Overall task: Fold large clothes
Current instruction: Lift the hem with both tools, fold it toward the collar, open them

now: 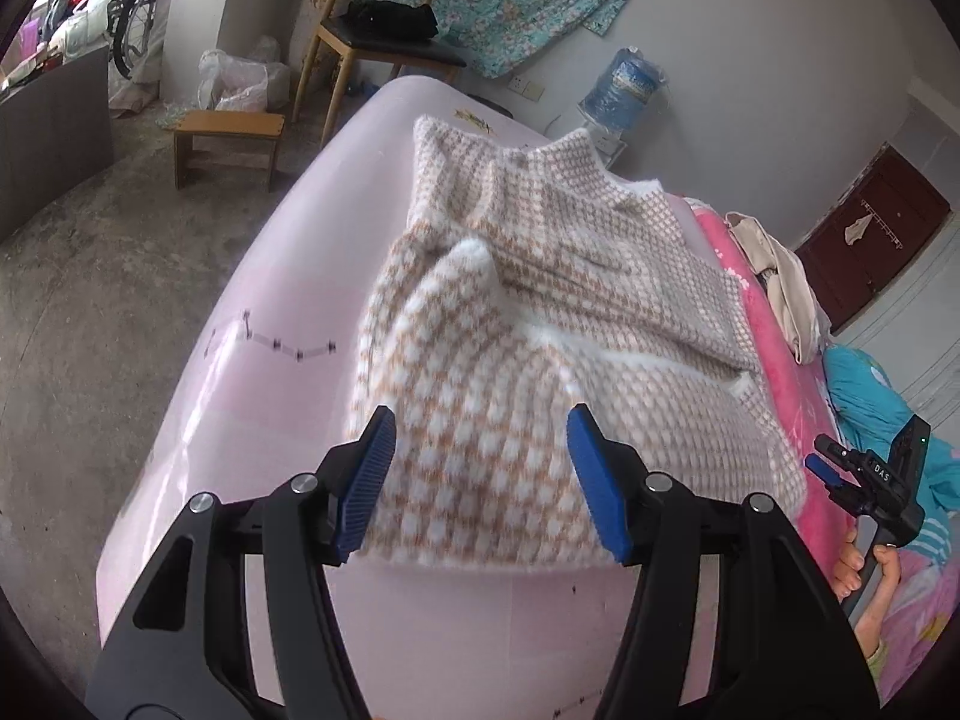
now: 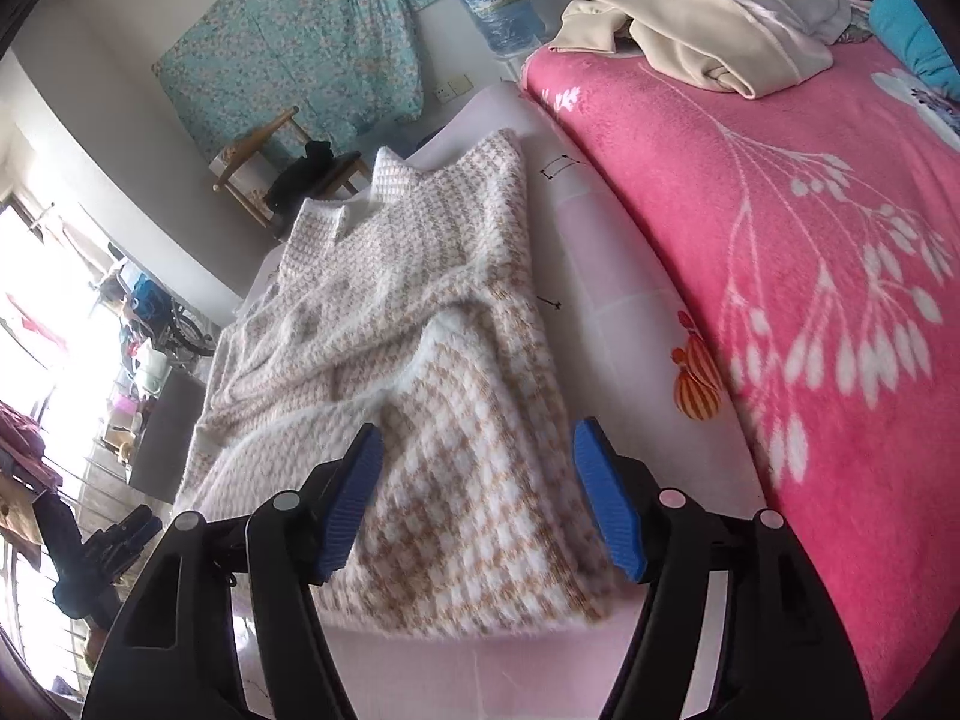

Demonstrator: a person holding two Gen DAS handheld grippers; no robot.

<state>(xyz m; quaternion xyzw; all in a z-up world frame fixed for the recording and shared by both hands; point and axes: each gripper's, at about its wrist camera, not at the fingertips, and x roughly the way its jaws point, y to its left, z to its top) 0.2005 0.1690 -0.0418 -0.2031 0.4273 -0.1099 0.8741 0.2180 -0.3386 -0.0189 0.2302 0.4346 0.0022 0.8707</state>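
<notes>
A fluffy white-and-tan houndstooth sweater [image 1: 540,300] lies on a pale pink sheet [image 1: 270,300], its lower half folded up over the body. My left gripper [image 1: 482,438] is open, its blue pads [image 1: 372,480] spread over the sweater's near left edge without pressing on it. In the right wrist view the same sweater [image 2: 408,312] lies ahead. My right gripper [image 2: 480,438] is open too, its jaws straddling the near right corner of the fold. In the left wrist view, the right gripper [image 1: 831,468] shows at the far right, held by a hand [image 1: 882,564].
A pink floral blanket [image 2: 810,240] covers the bed to the right, with beige clothes [image 2: 708,30] piled at its far end. Beyond the sheet stand a wooden chair [image 1: 372,42], a low stool [image 1: 228,132] and a blue water jug [image 1: 624,90]. Bare concrete floor lies to the left.
</notes>
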